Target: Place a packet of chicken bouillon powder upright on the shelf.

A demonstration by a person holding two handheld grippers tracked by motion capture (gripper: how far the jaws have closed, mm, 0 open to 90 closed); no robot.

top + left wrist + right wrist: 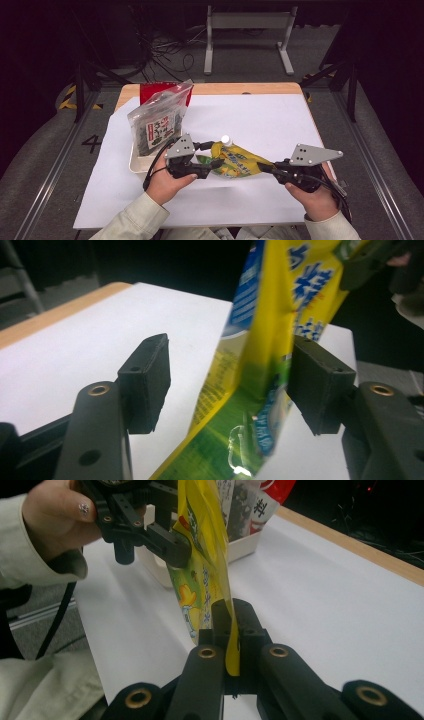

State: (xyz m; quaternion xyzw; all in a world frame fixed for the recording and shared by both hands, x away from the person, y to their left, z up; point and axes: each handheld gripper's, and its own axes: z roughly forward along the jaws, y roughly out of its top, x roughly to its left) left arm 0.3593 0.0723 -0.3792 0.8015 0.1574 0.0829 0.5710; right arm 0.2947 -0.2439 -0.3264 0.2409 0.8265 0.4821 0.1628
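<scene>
Now the yellow pouch [235, 161] is hanging above the white surface [260, 120], clenched at one edge by the right tongs [231, 630]; the left tongs [227, 385] are standing released around its other end. A handover to the right hand seems underway; next, the left should be drawing clear.

Each claw, left [212, 164] and right [268, 167], has black jaws with brass-ringed screw holes, a grey three-cornered plate and a black cable. Sleeves [131, 220] are pale beige.
</scene>
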